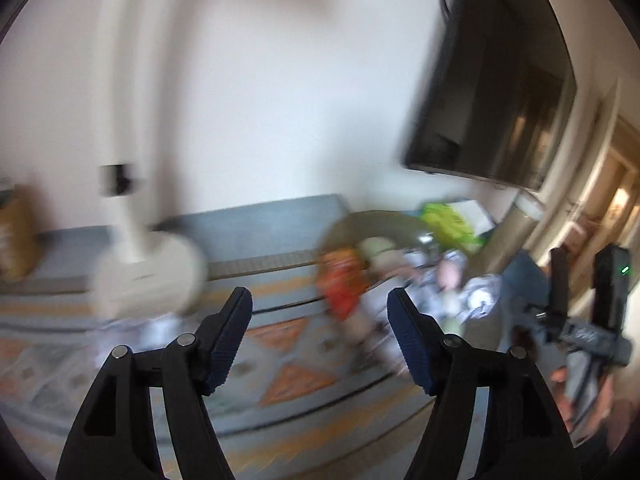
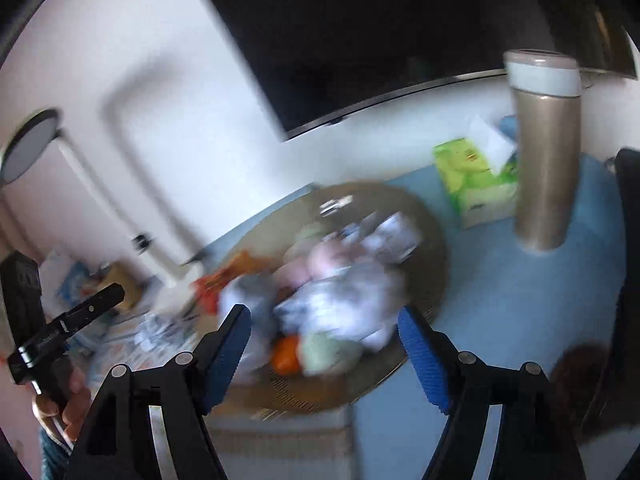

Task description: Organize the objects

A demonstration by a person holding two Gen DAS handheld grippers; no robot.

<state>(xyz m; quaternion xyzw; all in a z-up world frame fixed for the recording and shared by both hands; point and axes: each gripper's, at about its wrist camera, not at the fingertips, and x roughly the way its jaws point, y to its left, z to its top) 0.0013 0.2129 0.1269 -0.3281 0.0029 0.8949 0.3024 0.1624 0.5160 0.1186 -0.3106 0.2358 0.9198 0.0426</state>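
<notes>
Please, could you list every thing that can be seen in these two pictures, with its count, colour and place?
Round woven tray: one, brown, on the blue surface, piled with blurred small items.
Tall metal flask: one, gold with pale cap, upright, right of the tray.
Tissue box: one, green, between tray and flask.
Flat wall screen: one, black, above the tray.
Desk lamp: one, white, left of the tray.
Patterned cloth: one, blue-grey and orange, under the left gripper.
Left gripper: one, black with blue pads, open, nothing between.
Right gripper: one, black with blue pads, open, over the tray.
</notes>
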